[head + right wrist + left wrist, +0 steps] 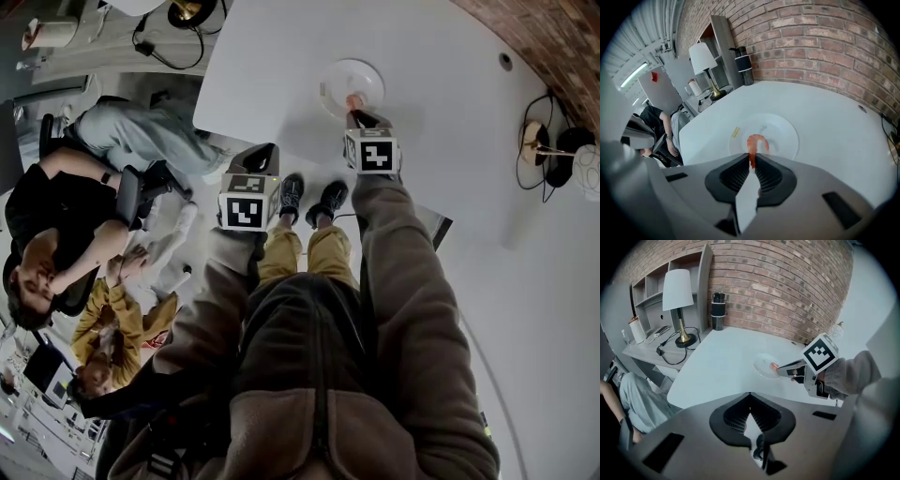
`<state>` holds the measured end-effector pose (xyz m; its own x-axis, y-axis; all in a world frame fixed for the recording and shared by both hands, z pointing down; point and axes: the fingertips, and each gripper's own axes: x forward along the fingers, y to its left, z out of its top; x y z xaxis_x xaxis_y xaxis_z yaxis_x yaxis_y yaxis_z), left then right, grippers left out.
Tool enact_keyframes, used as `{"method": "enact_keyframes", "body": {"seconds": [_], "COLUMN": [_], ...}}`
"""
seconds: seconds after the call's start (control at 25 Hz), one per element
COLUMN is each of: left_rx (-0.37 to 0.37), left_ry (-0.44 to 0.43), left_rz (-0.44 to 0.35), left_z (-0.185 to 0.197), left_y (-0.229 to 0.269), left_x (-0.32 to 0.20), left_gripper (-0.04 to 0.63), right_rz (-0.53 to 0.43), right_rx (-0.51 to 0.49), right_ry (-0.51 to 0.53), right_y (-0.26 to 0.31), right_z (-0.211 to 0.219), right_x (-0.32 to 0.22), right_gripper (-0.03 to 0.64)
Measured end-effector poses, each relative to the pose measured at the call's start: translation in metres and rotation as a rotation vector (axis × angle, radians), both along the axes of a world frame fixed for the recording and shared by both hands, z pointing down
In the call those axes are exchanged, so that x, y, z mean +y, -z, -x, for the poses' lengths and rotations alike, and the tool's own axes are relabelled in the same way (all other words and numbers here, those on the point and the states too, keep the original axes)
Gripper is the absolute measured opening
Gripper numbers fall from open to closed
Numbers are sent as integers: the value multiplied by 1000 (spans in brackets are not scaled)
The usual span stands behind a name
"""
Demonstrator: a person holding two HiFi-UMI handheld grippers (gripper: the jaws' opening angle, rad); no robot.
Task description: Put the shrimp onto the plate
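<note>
**shrimp over the plate, release is next**

the right tongs (pixel 752 161) are clamped on the tail end of the shrimp (pixel 757 140). its orange curl sticks out just beyond their tips, over the white plate (pixel 785 126) that lies directly ahead of them on the pale table (pixel 829 117). whether the shrimp already touches the plate cannot be told. the left tongs (pixel 750 400) are closed on nothing, held back and off to the side of the right tongs, well short of the plate. this looks like the placing step, nearly done. the next move likely calls for lowering the tips a little, opening the jaws so the shrimp drops inside the rim, then drawing back.
</note>
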<state>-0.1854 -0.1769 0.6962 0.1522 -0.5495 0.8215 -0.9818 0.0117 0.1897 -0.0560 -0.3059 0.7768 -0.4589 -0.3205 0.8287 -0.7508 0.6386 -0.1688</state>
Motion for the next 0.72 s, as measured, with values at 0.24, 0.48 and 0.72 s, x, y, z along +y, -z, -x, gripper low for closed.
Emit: {"method": "enact_keyframes", "body": {"seconds": [0.24,0.48,0.72], "left_rx": [0,-5,-5], "left_ry": [7,7,9], "left_rz": [-4,8,17], "left_z": [6,10,9], "left_y": [2,-1,-3], "left_x": [-4,3,9], "left_gripper": [5,5,5], "right_rz": [0,-3,14], "right_rx": [14,48,73], "right_ry": [3,13,20], "right_y": [-8,-16,-20], "right_z": [4,7,6], "right_x": [-12,-17,-21], "right_gripper": [37,37,37]}}
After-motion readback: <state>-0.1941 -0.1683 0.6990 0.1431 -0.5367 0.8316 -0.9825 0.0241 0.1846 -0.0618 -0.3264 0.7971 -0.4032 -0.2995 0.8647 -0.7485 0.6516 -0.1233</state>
